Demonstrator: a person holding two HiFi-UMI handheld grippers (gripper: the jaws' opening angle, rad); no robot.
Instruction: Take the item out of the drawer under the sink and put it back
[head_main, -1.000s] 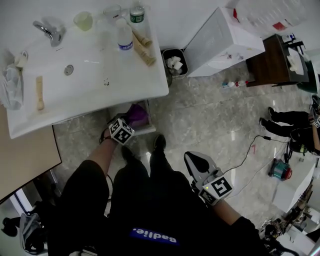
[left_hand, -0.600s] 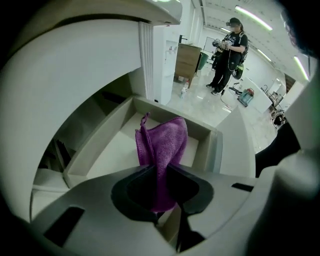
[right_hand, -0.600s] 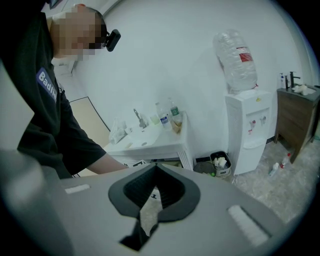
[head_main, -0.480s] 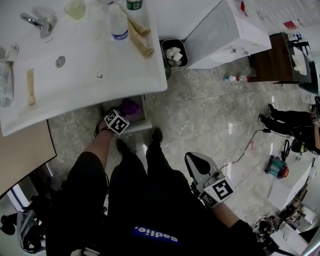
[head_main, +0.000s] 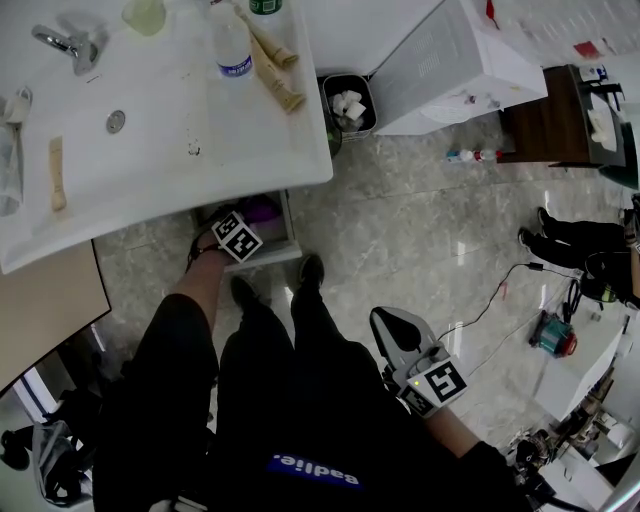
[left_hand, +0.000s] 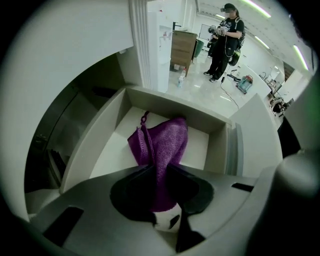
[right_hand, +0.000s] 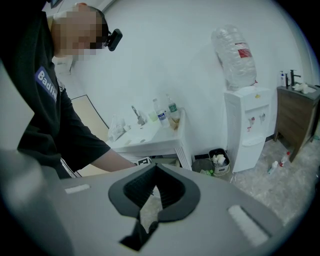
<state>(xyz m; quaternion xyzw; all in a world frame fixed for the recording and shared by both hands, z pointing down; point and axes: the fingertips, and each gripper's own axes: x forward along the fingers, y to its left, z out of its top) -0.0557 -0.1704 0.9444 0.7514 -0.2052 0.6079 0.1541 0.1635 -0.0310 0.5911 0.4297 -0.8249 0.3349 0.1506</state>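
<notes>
A purple cloth (left_hand: 161, 145) hangs from my left gripper (left_hand: 159, 169), whose jaws are shut on its upper end. The cloth dangles inside the open white drawer (left_hand: 219, 150) under the sink, its lower end near the drawer floor. From the head view, the left gripper (head_main: 242, 222) sits at the drawer's (head_main: 291, 232) front, just below the sink's (head_main: 260, 150) edge, with a bit of the cloth (head_main: 262, 209) showing. My right gripper (head_main: 388, 322) is held out to the right at thigh height, away from the drawer. Its jaws (right_hand: 154, 175) are shut with nothing between them.
Bottles (head_main: 232, 50) and wooden brushes (head_main: 282, 92) stand on the sink top. A small bin (head_main: 347, 110) and a water dispenser (head_main: 455, 70) are right of the sink. A cable (head_main: 495, 305) runs over the floor. Another person (left_hand: 223, 40) stands far off.
My left gripper has moved a little further in under the sink edge with the cloth, deeper over the drawer. The right gripper has stayed where it was.
</notes>
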